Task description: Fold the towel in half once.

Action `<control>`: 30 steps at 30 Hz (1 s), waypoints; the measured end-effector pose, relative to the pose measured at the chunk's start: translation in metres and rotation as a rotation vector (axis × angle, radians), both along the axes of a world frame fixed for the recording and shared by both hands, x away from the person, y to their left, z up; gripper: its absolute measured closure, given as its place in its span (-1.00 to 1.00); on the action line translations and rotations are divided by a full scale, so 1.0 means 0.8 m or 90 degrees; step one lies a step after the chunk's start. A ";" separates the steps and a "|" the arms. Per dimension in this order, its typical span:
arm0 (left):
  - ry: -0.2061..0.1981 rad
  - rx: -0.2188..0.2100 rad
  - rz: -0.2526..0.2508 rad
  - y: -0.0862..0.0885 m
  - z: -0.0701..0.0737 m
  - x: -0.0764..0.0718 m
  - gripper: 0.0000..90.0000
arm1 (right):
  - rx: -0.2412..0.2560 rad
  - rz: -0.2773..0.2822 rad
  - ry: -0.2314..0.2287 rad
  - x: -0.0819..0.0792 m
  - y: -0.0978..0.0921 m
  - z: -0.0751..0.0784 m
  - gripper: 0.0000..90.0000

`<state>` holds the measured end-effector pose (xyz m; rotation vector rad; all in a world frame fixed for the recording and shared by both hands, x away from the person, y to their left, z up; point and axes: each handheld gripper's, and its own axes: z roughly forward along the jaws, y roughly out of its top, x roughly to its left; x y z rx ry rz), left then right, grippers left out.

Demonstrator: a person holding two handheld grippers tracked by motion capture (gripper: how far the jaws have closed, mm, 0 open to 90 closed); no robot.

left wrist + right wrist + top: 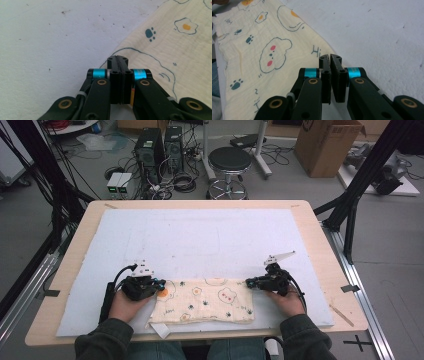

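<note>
A cream cloth [202, 302] printed with bears, eggs and paws lies flat and folded near the front edge of the white mat [200, 240]. My left gripper [159, 284] rests at its far left corner. In the left gripper view the jaws of the left gripper [117, 59] are pressed together right on the edge of the cloth [175, 42]. My right gripper [248, 282] sits at the far right corner. In the right gripper view the tips of the right gripper [330, 58] meet on the corner of the cloth [262, 50], with a thin wedge of gap lower down.
The mat covers most of a wooden table [320, 240]. Behind the table stand a black stool [229, 162], computer towers [150, 147], cables and a cardboard box [327, 145]. The person's forearms come in at the bottom edge.
</note>
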<state>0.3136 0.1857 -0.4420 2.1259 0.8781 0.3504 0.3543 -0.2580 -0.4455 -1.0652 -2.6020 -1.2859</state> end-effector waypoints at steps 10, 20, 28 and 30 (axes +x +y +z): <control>-0.006 0.000 0.002 0.000 -0.001 -0.001 0.97 | -0.002 -0.007 -0.015 -0.006 -0.004 0.001 0.88; -0.010 -0.024 -0.010 0.001 0.005 -0.006 0.78 | 0.025 0.001 -0.065 -0.015 -0.001 0.015 0.72; -0.027 -0.067 -0.014 0.008 0.019 -0.013 0.66 | 0.028 -0.001 -0.100 -0.020 0.003 0.023 0.54; -0.031 -0.070 -0.018 0.010 0.021 -0.014 0.62 | 0.032 -0.001 -0.107 -0.021 0.003 0.026 0.48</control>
